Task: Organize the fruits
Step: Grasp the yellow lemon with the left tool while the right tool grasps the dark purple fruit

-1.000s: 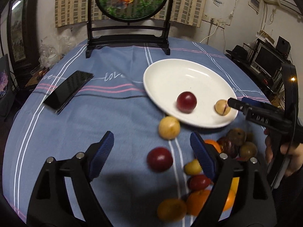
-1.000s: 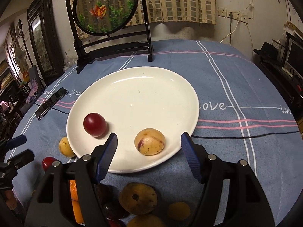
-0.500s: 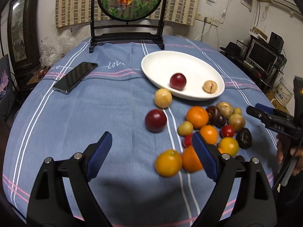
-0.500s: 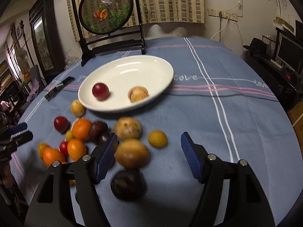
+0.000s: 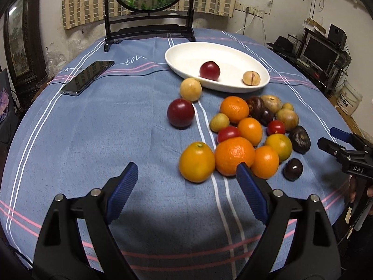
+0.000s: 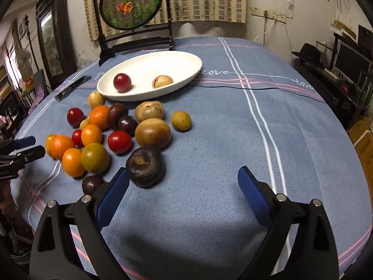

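The left claw hangs over the blue-clothed worktop, released, with nothing between its blue pads. The heap of fruits lies just ahead of it and to its right; the nearest pieces, a yellow-orange citrus and a large orange, sit just beyond its right fingertip.

The right claw has its jaws opening, and no fruit is between them. A dark wrinkled fruit rests on the cloth just beside its left pad, apart from it, with a small dark plum partly hidden behind that finger.

Farther back, the white plate holds a red plum and a pale speckled fruit, well apart from both claws. A phone lies to the plate's left.
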A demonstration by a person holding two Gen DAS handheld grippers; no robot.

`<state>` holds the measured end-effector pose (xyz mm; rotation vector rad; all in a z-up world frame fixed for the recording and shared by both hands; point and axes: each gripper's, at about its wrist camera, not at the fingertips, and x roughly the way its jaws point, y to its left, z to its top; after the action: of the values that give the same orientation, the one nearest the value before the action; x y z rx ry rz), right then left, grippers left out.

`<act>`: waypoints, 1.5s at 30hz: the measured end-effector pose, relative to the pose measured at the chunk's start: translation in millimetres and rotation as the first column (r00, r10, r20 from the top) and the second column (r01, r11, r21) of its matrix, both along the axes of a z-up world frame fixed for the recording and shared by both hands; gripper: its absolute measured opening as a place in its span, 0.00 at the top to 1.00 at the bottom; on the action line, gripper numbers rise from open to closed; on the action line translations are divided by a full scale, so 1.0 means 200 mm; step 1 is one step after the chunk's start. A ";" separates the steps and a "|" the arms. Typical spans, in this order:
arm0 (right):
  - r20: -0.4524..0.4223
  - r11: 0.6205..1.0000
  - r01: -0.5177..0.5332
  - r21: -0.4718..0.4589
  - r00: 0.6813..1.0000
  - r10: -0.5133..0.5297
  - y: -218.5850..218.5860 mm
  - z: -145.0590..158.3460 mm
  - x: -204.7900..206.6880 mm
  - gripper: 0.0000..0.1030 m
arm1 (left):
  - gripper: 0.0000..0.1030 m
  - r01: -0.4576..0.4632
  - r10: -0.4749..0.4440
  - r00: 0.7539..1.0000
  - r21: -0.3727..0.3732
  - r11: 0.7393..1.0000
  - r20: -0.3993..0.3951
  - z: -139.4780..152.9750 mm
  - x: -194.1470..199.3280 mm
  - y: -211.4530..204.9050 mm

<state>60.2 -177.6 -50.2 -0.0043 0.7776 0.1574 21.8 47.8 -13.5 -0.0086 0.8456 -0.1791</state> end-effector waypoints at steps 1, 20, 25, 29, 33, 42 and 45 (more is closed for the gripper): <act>-0.004 1.000 -0.008 -0.006 1.000 0.008 0.02 0.00 0.00 0.09 | 0.15 0.002 -0.002 1.000 0.002 1.000 -0.002 0.00 0.00 0.00; -0.024 0.992 -0.017 -0.122 1.000 0.014 0.12 -0.07 0.02 0.09 | 0.15 0.052 -0.052 0.999 0.015 0.999 0.007 -0.04 0.01 0.00; -0.024 0.993 -0.016 -0.119 1.000 0.013 0.11 -0.07 0.01 0.09 | 0.18 0.064 -0.064 0.998 0.040 0.997 -0.010 -0.08 0.00 0.01; -0.023 0.993 -0.017 -0.114 1.000 0.014 0.11 -0.07 0.01 0.09 | 0.32 0.051 -0.048 0.996 0.041 0.998 -0.070 -0.13 0.06 0.00; -0.025 0.994 -0.021 -0.111 1.000 0.018 0.11 -0.07 0.01 0.09 | 0.32 0.051 -0.047 0.996 0.051 0.997 -0.078 -0.14 0.11 -0.03; -0.040 0.990 -0.040 -0.132 0.999 0.035 0.14 -0.07 0.03 0.09 | 0.63 0.097 -0.096 0.994 0.014 0.995 -0.055 -0.13 0.19 -0.07; -0.042 0.989 -0.056 -0.139 0.998 0.051 0.17 -0.06 0.04 0.09 | 0.63 0.094 -0.093 0.995 0.013 0.995 -0.045 -0.13 0.19 -0.07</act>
<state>68.7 -143.3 -62.6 -0.1558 0.8264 0.1537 60.4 33.7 -39.9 0.0411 0.8919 -0.2617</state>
